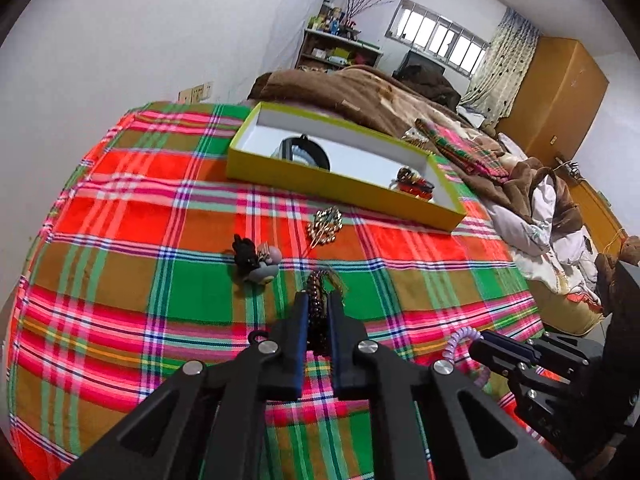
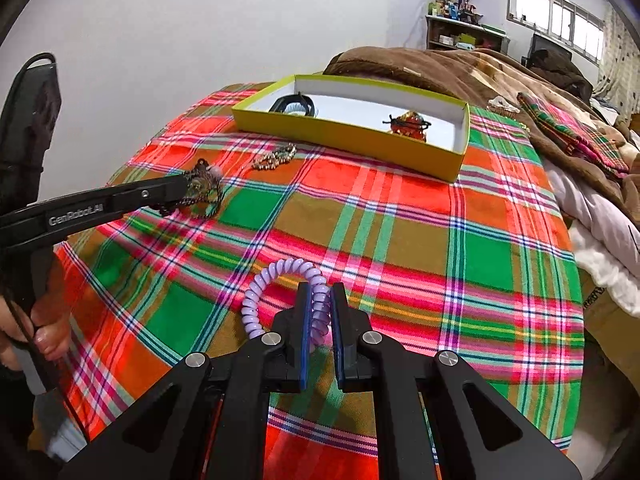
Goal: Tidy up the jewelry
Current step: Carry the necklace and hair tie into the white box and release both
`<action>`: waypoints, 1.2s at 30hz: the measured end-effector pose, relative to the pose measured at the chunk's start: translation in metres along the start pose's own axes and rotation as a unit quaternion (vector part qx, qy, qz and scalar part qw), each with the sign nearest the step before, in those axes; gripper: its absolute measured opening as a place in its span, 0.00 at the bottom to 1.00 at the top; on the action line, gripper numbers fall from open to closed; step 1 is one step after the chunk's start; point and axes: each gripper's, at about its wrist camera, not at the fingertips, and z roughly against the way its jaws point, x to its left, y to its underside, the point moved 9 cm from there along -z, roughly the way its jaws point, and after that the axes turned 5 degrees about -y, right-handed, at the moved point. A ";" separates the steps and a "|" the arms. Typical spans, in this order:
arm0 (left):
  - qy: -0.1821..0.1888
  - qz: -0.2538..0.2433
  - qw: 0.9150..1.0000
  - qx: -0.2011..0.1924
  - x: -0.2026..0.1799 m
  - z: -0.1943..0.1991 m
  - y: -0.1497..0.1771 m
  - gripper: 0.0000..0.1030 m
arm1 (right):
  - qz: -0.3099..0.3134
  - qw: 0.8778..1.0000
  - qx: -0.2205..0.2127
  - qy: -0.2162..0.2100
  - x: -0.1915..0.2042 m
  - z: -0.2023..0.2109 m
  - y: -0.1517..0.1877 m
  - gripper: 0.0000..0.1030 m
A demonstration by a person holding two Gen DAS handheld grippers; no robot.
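— Near the yellow box (image 1: 344,184), what are the grippers doing?
— Short of it, over the plaid cloth (image 2: 400,220), the left gripper (image 1: 320,300) is pointing steeply down, clenching a dark beaded chain (image 1: 318,284). Beside it, the right gripper (image 2: 320,292) is tilting down likewise, gripping a lilac coil tie (image 2: 276,276).

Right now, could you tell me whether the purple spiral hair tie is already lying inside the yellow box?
No, the purple spiral hair tie is clamped in the right hand-held gripper over the plaid cloth, well short of the yellow box.
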 end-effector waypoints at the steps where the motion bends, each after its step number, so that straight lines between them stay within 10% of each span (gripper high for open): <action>1: 0.001 0.000 1.000 -0.003 0.000 0.002 -0.002 0.09 | 0.000 1.000 -0.003 -0.001 0.000 0.002 -0.002 0.09; 36: 0.042 -0.037 0.998 -0.032 -0.032 -0.019 -0.096 0.09 | -0.005 0.997 -0.069 0.031 -0.055 -0.003 -0.111 0.09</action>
